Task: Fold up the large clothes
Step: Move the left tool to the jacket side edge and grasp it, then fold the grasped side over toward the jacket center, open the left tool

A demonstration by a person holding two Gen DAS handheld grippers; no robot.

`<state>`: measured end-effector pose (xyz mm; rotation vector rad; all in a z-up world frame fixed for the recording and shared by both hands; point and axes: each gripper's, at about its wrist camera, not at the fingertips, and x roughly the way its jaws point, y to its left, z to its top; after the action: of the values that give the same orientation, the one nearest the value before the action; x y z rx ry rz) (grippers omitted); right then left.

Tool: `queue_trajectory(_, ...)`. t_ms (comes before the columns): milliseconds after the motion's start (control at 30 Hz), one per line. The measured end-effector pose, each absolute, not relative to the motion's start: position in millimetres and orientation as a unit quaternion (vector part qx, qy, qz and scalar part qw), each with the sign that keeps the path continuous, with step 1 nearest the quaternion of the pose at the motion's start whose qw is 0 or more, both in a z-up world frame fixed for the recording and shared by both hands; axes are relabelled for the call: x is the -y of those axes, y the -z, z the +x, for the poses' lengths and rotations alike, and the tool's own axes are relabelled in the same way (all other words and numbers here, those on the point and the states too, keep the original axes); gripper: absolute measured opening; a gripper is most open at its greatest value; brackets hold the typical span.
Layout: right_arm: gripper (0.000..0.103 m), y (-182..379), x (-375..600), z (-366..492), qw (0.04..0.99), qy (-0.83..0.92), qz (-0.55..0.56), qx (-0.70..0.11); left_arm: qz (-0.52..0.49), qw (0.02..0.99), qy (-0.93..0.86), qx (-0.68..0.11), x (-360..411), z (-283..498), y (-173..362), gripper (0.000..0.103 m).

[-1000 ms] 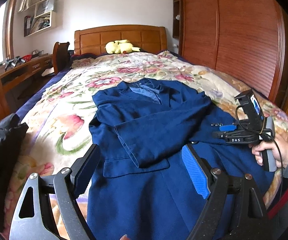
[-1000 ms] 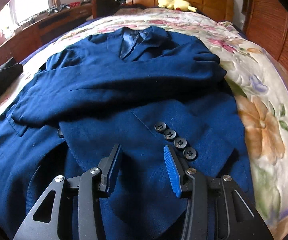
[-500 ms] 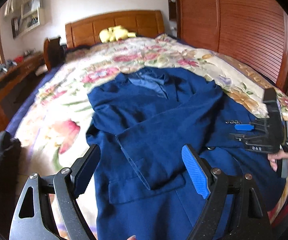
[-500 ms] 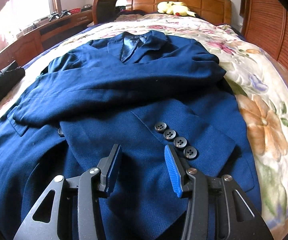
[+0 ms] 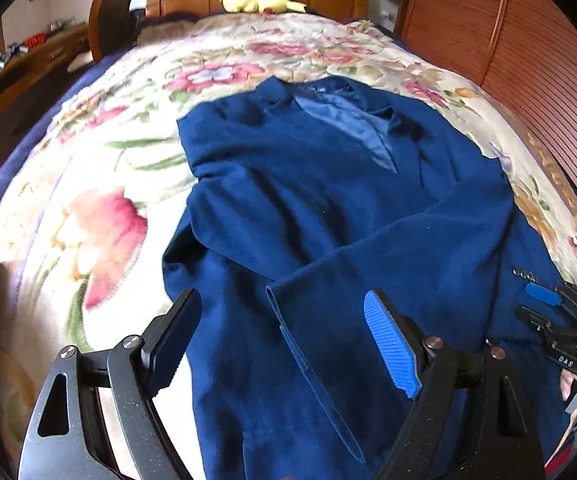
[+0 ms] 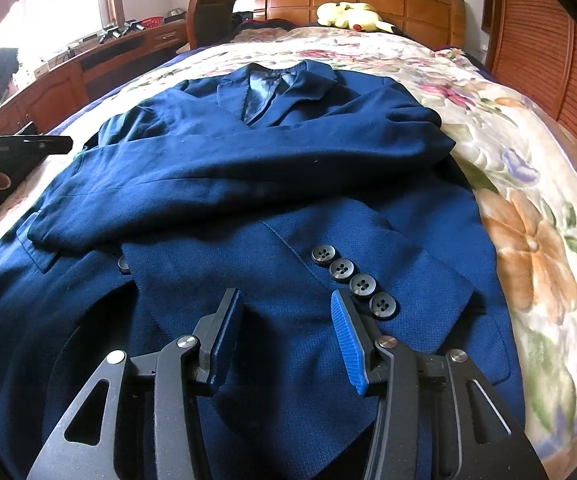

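I see the blue jacket (image 6: 272, 184) spread flat on the flowered bedspread (image 6: 528, 220), collar toward the headboard (image 6: 368, 0), both sleeves folded across its chest. My left gripper (image 5: 284, 338) tilts down over the jacket's near left edge, jaws wide with nothing between them, above the end of one folded sleeve. My right gripper (image 6: 286, 336) tilts down over the other sleeve's cuff, just beside its four buttons (image 6: 354, 280); its jaws stand moderately apart, have just been opening slightly, and hold nothing.
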<state>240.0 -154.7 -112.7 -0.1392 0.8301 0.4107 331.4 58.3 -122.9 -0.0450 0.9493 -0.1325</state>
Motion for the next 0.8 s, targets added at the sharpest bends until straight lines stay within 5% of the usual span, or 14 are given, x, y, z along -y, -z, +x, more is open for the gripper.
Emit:
queue_trajectory(100, 0.050, 112.7, 154.5, 240.7, 0.892, -0.200, -0.065, -0.401, -0.021, 0.885, 0.066, -0.460, -57.4, 339.9, 126.7, 0.084)
queue_trajectory(333, 0.051, 113.0, 153.5, 241.3, 0.891, -0.203, -0.063, -0.402, -0.014, 0.880, 0.068, -0.470, -55.1, 351.3, 133.5, 0.063)
queue_trajectory(533, 0.052, 112.9, 151.9, 240.9, 0.892, -0.202, -0.062, -0.400, -0.006, 0.872, 0.066, -0.485, -52.4, 354.6, 148.0, 0.060)
queue_trajectory(800, 0.052, 111.7, 153.0, 239.0, 0.894, -0.204, -0.057, -0.396, 0.026, 0.871, 0.074, -0.485, -40.7, 351.7, 147.1, 0.018)
